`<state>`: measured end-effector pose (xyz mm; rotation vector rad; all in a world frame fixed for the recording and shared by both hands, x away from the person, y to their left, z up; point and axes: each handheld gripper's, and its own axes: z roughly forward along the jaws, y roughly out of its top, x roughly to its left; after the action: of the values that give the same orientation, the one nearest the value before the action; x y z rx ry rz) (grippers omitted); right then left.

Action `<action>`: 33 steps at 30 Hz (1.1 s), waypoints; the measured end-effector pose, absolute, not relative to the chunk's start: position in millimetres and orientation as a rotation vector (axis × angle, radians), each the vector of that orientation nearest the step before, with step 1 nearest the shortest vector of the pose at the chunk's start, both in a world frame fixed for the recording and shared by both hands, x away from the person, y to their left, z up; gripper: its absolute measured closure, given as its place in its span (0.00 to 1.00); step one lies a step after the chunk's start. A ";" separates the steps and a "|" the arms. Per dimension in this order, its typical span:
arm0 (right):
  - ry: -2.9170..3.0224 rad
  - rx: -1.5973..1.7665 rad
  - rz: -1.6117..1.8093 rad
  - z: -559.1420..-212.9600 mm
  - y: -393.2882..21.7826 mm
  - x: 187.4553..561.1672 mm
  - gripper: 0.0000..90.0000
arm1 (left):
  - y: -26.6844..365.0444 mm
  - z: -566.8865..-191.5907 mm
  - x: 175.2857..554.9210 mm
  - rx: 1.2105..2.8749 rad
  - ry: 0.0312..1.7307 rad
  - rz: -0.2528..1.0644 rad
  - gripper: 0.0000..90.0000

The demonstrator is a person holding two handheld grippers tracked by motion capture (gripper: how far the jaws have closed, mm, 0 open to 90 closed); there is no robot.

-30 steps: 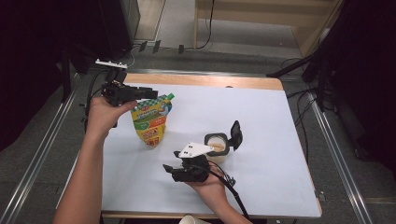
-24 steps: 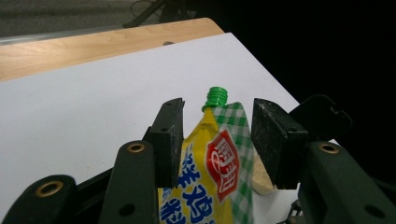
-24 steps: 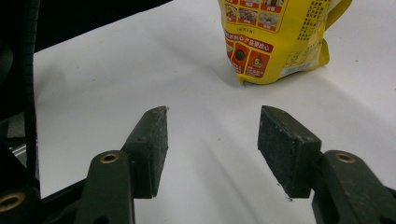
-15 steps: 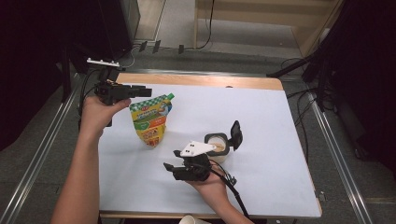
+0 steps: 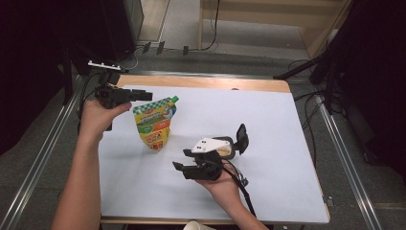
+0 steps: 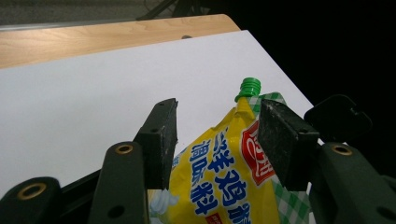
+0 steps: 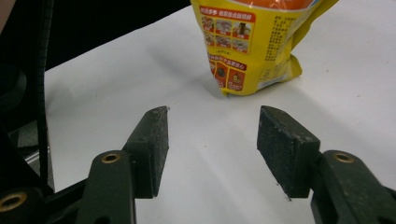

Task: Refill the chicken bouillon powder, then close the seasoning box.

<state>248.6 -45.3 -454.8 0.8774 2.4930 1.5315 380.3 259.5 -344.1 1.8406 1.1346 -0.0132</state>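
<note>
A yellow seasoning pouch with a green cap stands on the white table cover, left of the middle. My left gripper reaches in from the left at the pouch's top edge. In the left gripper view the pouch top sits between the jaws of that gripper, which have just been opening; the pads do not press on it. My right gripper hovers low near the front, open and empty. In the right gripper view it points at the pouch's lower end.
A small black tub with its hinged lid up stands just behind my right hand. A strip of bare wood runs along the table's far edge. A paper cup pokes up at the near edge. Metal rails flank both sides.
My right gripper has lifted slightly off the table. My left forearm has swung a little out to the left while its gripper stays at the pouch top. The pouch stands where it was.
</note>
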 end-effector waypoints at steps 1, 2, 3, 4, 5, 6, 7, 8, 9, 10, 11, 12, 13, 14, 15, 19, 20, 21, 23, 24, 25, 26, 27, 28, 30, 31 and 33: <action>2.491 0.879 1.527 -453.0 -46.5 249.1 0.50 | 259.8 -344.5 380.4 1.840 1.135 -0.009 0.54; 2.488 0.876 1.525 -451.3 -47.8 249.8 0.50 | 260.0 -344.7 380.5 1.838 1.138 -0.009 0.54; 2.484 0.875 1.523 -449.6 -49.1 250.4 0.50 | 260.1 -345.2 380.5 1.838 1.139 -0.010 0.54; 2.483 0.876 1.522 -448.0 -50.6 250.8 0.50 | 260.1 -345.6 380.6 1.838 1.139 -0.009 0.54; 2.483 0.884 1.523 -446.0 -52.6 251.4 0.50 | 260.0 -345.9 380.7 1.840 1.139 -0.012 0.54; 2.482 0.886 1.523 -444.4 -54.4 252.1 0.50 | 259.9 -346.2 380.8 1.840 1.139 -0.013 0.54; 2.480 0.886 1.524 -443.1 -55.7 252.7 0.50 | 259.9 -346.5 381.0 1.844 1.136 -0.014 0.53; 2.479 0.889 1.525 -441.2 -57.7 253.1 0.50 | 259.7 -346.9 381.1 1.844 1.137 -0.016 0.53; 2.475 0.891 1.530 -439.4 -59.9 253.9 0.50 | 259.6 -347.4 381.1 1.846 1.141 -0.020 0.53; 2.473 0.897 1.530 -437.5 -62.0 254.7 0.50 | 259.5 -347.8 381.1 1.847 1.144 -0.021 0.53; 2.467 0.899 1.531 -435.6 -64.2 255.4 0.50 | 259.3 -348.5 381.2 1.845 1.147 -0.025 0.53; 2.463 0.902 1.532 -433.6 -66.7 256.1 0.50 | 259.4 -349.0 381.2 1.849 1.147 -0.029 0.53; 2.458 0.904 1.533 -431.5 -69.0 256.9 0.50 | 259.3 -349.6 381.3 1.848 1.149 -0.031 0.53; 2.452 0.905 1.534 -429.5 -71.5 257.7 0.50 | 259.3 -349.8 381.2 1.848 1.151 -0.032 0.52; 2.447 0.910 1.537 -427.5 -73.8 258.2 0.50 | 259.2 -350.1 381.4 1.848 1.151 -0.034 0.52; 2.440 0.921 1.535 -420.9 -82.8 260.5 0.50 | 259.3 -350.4 381.4 1.851 1.153 -0.035 0.52; 2.438 0.923 1.535 -419.5 -85.1 261.1 0.50 | 259.4 -350.6 381.5 1.851 1.156 -0.034 0.52; 2.437 0.929 1.533 -417.9 -87.3 261.4 0.50 | 259.7 -350.7 381.8 1.850 1.156 -0.036 0.52; 2.429 0.931 1.533 -415.2 -91.7 262.1 0.50 | 259.6 -350.9 381.7 1.849 1.158 -0.038 0.52; 2.425 0.935 1.531 -413.8 -93.7 262.4 0.50 | 259.3 -351.0 381.6 1.851 1.157 -0.038 0.52; 2.423 0.939 1.530 -412.4 -95.7 262.8 0.50 | 259.0 -351.1 381.6 1.852 1.156 -0.038 0.52; 2.420 0.936 1.528 -410.9 -97.8 263.3 0.50 | 258.8 -351.1 381.6 1.853 1.153 -0.039 0.52; 2.415 0.938 1.531 -409.6 -99.7 263.6 0.50 | 258.6 -351.2 381.6 1.852 1.154 -0.039 0.52; 2.412 0.941 1.530 -408.3 -101.7 263.9 0.50 | 258.4 -351.3 381.7 1.853 1.153 -0.039 0.52; 2.407 0.945 1.526 -405.9 -105.8 265.0 0.50 | 258.2 -351.7 381.8 1.854 1.156 -0.041 0.52; 2.404 0.949 1.527 -404.8 -108.2 265.8 0.50 | 258.2 -351.8 381.8 1.856 1.155 -0.042 0.52; 2.399 0.961 1.525 -402.0 -113.5 267.6 0.51 | 258.7 -351.7 381.8 1.852 1.155 -0.043 0.52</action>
<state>267.6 -113.5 -402.0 0.9614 2.3993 1.5252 381.8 258.7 -351.7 1.8522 1.1550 -0.0426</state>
